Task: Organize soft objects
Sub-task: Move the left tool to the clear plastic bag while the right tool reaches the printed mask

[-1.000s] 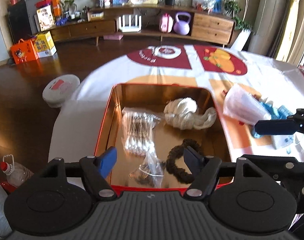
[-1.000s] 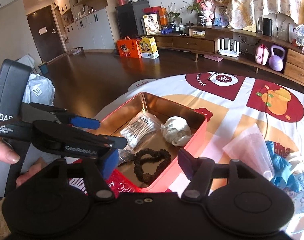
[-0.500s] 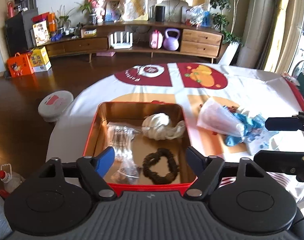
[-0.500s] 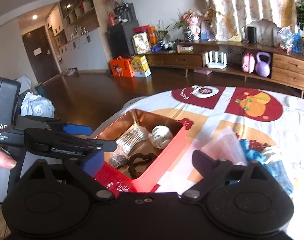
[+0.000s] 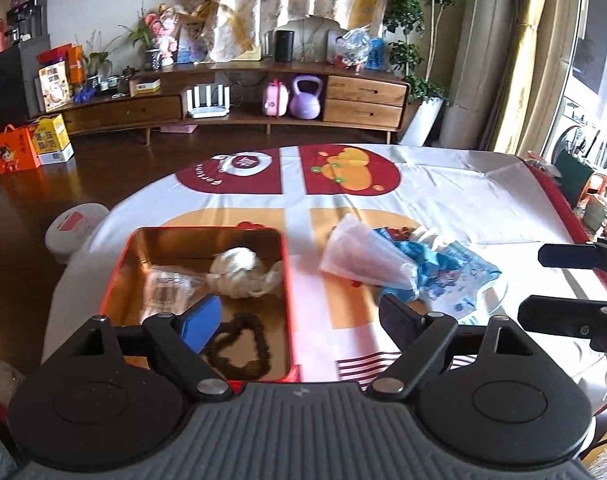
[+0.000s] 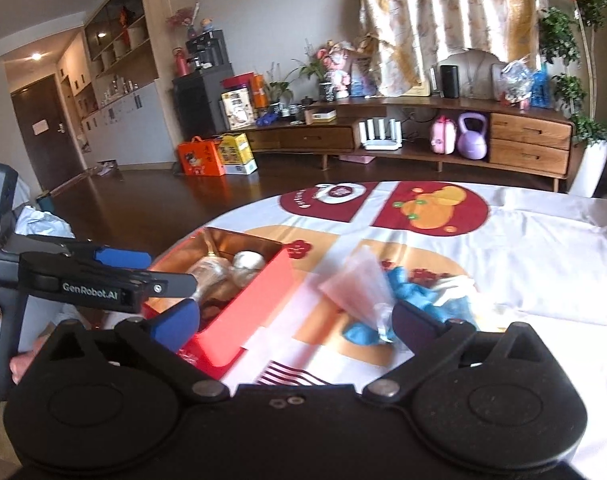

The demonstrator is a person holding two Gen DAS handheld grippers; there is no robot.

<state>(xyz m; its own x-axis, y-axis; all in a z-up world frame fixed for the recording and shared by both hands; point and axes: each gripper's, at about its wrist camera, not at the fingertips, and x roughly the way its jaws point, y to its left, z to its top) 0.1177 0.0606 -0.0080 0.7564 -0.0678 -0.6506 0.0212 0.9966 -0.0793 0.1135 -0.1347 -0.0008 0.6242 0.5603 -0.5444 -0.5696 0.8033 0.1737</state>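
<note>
Currently both grippers hover above the near table edge, holding nothing. Left gripper (image 5: 299, 318): fingers wide apart, blue pad (image 5: 201, 322) over the tin's near half, black pad over the cloth to the right of the tin. Right gripper (image 6: 295, 320): fingers also wide apart, straddling the tin's red side wall and the loose pile.

Tin (image 5: 119, 276) sits on the tablecloth (image 5: 463, 200), open, red outside, gold inside. It contains a white knotted rope (image 5: 239, 270) at the far right, a bag of cotton swabs (image 5: 165, 286) left of it, touching, and a dark bead loop (image 5: 241, 350) at the near side. A second small bag may lie under the blue pad; cannot tell.

Outside the tin, just to its right: a clear plastic bag (image 5: 359, 256) lying on blue fabric (image 5: 443, 268) and a printed blue pouch (image 5: 463, 280), all overlapping in one heap. In the right view the same bag (image 6: 359, 284) and blue fabric (image 6: 411, 292) sit between that gripper's fingers, below them; contact not evident.

Sideboard (image 5: 263, 100) and kettlebell (image 5: 306, 98) are in the background.
</note>
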